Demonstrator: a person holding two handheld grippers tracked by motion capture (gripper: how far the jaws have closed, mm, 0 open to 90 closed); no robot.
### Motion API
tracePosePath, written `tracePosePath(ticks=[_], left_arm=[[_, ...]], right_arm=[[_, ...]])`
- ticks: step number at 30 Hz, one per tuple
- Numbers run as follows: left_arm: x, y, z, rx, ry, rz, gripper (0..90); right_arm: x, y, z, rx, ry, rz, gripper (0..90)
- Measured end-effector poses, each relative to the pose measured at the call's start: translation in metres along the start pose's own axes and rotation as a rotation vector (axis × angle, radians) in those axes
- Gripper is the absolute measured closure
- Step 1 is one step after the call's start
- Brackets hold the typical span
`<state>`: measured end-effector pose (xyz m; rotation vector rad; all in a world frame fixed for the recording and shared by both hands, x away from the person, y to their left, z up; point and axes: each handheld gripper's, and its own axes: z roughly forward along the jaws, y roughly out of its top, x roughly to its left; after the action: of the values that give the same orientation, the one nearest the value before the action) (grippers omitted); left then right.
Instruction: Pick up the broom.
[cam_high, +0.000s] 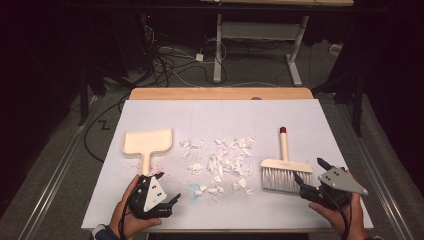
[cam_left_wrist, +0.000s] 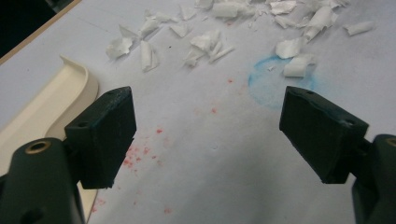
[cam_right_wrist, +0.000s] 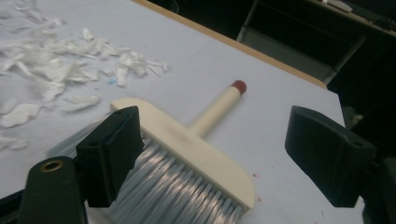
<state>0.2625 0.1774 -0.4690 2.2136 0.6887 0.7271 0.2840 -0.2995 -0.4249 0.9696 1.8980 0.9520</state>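
Cream plastic dustpan (cam_high: 148, 141) | bristly brush (cam_high: 286, 171) | curled paper scraps (cam_high: 222, 161) | both grippers wide, empty

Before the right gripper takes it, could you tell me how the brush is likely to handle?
The brush lies flat, so it probably won't roll. Its cream handle looks rigid and smooth, perhaps slippery. The pale bristles look soft and would likely bend when pushed.

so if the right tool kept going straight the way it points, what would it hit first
Most likely the brush: the right tool is open, and the bristles and cream head lie right between and ahead of its jaws. Depth is hard to judge, but nothing else sits nearer.
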Motion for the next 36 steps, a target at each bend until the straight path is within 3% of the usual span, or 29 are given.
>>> tracePosePath(ticks=[1, 5, 8, 10, 11, 12, 13, 15, 17, 19, 20, 21, 23, 25, 27, 30, 34, 36], left_arm=[[0.0, 0.0, 0.0, 0.001, 0.0, 0.002, 17.5], [0.0, 0.001, 0.003, 0.021, 0.003, 0.013, 17.5], [-0.001, 0.001, 0.003, 0.029, 0.003, 0.019, 17.5], [-0.001, 0.0, 0.003, 0.03, 0.003, 0.018, 17.6], [-0.001, 0.0, 0.003, 0.029, 0.003, 0.017, 17.6], [0.0, 0.0, 0.003, 0.03, 0.001, 0.016, 17.6], [-0.001, 0.0, 0.003, 0.032, 0.0, 0.015, 17.7], [-0.001, -0.001, 0.003, 0.033, -0.002, 0.016, 17.8], [-0.001, -0.001, 0.003, 0.038, -0.005, 0.022, 17.8], [-0.001, -0.002, 0.003, 0.039, -0.004, 0.024, 17.8], [-0.001, -0.002, 0.003, 0.044, 0.0, 0.025, 17.8], [0.0, -0.002, 0.003, 0.044, 0.001, 0.024, 17.8], [0.0, -0.002, 0.003, 0.042, 0.001, 0.023, 17.8], [0.0, -0.002, 0.003, 0.043, 0.002, 0.021, 17.8], [0.0, -0.002, 0.003, 0.045, 0.001, 0.025, 17.8], [-0.002, -0.002, 0.002, 0.041, -0.001, 0.026, 17.8], [-0.002, -0.001, 0.003, 0.045, -0.006, 0.032, 17.8], [-0.002, 0.0, 0.004, 0.045, -0.009, 0.032, 17.8]], right_arm=[[-0.004, 0.004, 0.012, 0.043, 0.003, 0.023, 19.9], [-0.01, 0.011, 0.029, 0.088, 0.009, 0.043, 20.3], [-0.018, 0.025, 0.06, 0.195, 0.011, 0.117, 20.6], [-0.021, 0.028, 0.077, 0.249, 0.025, 0.156, 23.2], [-0.021, 0.028, 0.077, 0.249, 0.025, 0.156, 23.2], [-0.021, 0.029, 0.084, 0.284, 0.024, 0.158, 23.5], [-0.022, 0.028, 0.105, 0.358, 0.003, 0.18, 26.6], [-0.024, 0.027, 0.114, 0.387, 0.019, 0.193, 28.3], [-0.026, 0.024, 0.145, 0.498, 0.021, 0.23, 34.1], [-0.028, 0.027, 0.158, 0.536, 0.007, 0.212, 33.0], [-0.028, 0.027, 0.158, 0.536, 0.007, 0.212, 33.0], [-0.032, 0.032, 0.167, 0.564, 0.027, 0.261, 37.1], [-0.033, 0.035, 0.172, 0.579, 0.049, 0.281, 44.5], [-0.033, 0.037, 0.173, 0.594, 0.059, 0.27, 46.9], [-0.035, 0.041, 0.176, 0.616, 0.078, 0.29, 52.7], [-0.037, 0.039, 0.177, 0.602, 0.078, 0.309, 57.9], [-0.037, 0.04, 0.177, 0.605, 0.077, 0.295, 59.0], [-0.038, 0.039, 0.176, 0.598, 0.074, 0.297, 65.8]])
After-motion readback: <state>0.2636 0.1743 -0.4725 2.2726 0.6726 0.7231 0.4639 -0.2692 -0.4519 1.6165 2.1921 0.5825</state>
